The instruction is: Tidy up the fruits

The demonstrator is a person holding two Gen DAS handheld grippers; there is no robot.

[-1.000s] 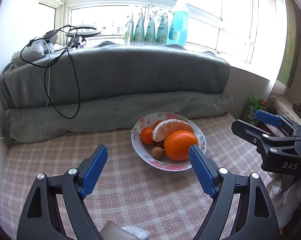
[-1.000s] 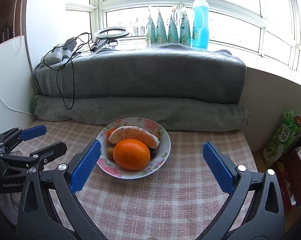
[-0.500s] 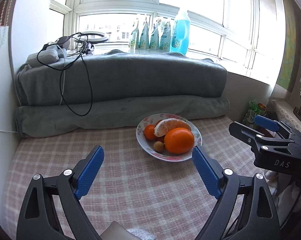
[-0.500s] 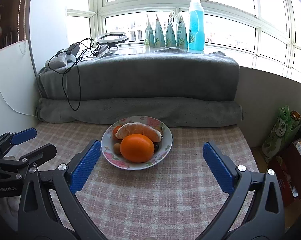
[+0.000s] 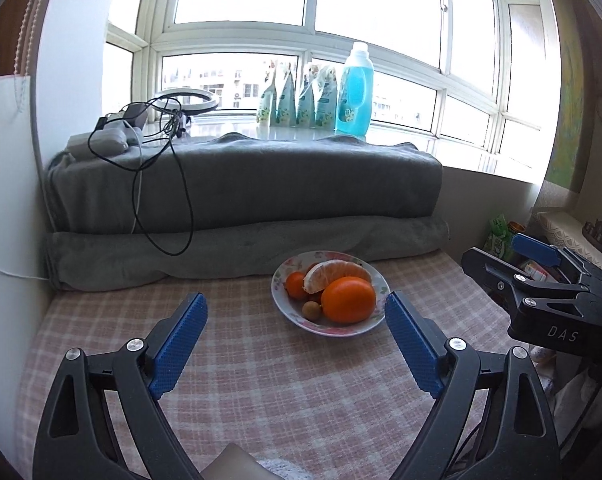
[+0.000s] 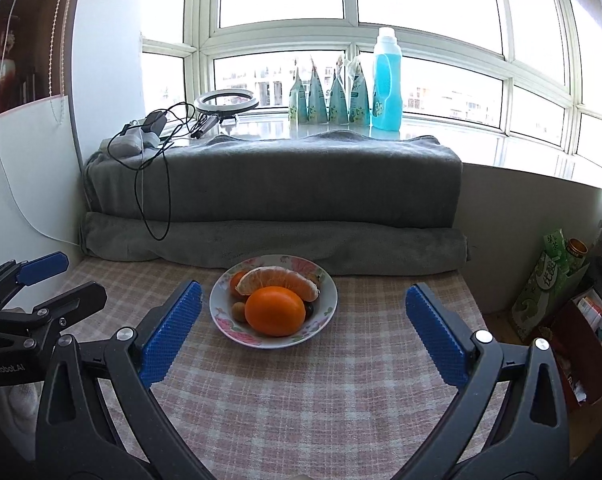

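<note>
A flowered bowl point(image 5: 281, 304) point(image 6: 328, 307) stands on the pink checked tablecloth point(image 5: 261, 400), near the grey blankets. It holds a large orange point(image 5: 349, 300) point(image 6: 275, 310), a peeled citrus half point(image 5: 335, 272) point(image 6: 279, 278), a small mandarin point(image 5: 295, 284) and a small brown fruit point(image 5: 312, 308). My left gripper point(image 5: 295, 299) is open and empty, hanging above the cloth short of the bowl. My right gripper point(image 6: 304, 288) is also open and empty, at about the same distance from the bowl. Each gripper shows at the edge of the other's view.
Folded grey blankets point(image 6: 277, 192) with a black cable point(image 5: 181, 200) over them wall off the back. Bottles point(image 6: 387, 80) and a ring light point(image 6: 225, 100) stand on the sill. Drink cartons point(image 6: 549, 280) and a box sit past the table's right edge. A white panel point(image 5: 5, 200) lines the left.
Both grippers have drawn back and risen, so the bowl looks smaller and farther away. The left jaws stand slightly wider than one second ago. The fruit has not moved.
</note>
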